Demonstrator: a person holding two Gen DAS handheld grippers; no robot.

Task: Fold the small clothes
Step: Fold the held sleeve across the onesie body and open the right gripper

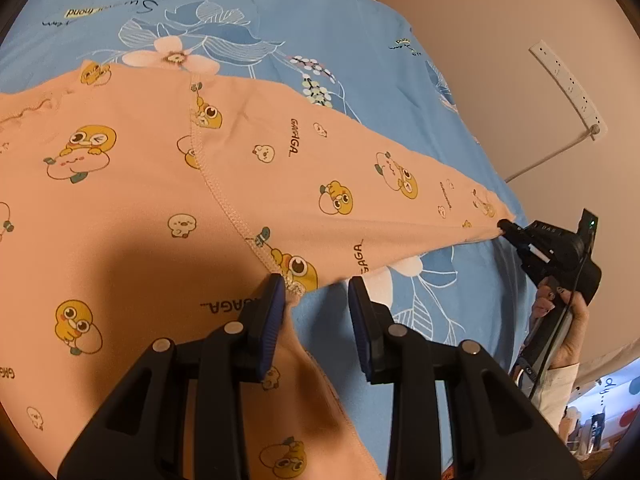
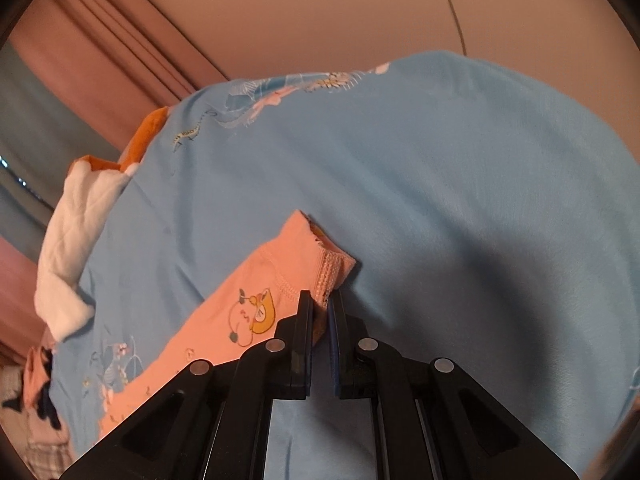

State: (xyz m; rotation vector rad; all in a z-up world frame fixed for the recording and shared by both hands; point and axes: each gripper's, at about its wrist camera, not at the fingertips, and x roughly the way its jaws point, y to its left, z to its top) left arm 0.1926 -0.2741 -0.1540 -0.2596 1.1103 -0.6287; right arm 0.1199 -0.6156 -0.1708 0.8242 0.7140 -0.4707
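Left wrist view: a peach garment point(image 1: 160, 184) printed with cartoon ducks lies spread on a blue floral bedsheet point(image 1: 304, 28), filling the left and middle. The left gripper point(image 1: 318, 300) stands with its jaws parted at the garment's near edge; the left pad touches the seam corner, the right pad sits over bare sheet, so nothing is pinched. Farther right, the right gripper point(image 1: 505, 227), in a person's hand point(image 1: 568, 320), nips the garment's far tip. Right wrist view: the right gripper point(image 2: 320, 312) is clamped on the ribbed hem corner of the garment point(image 2: 256, 300), cloth trailing left.
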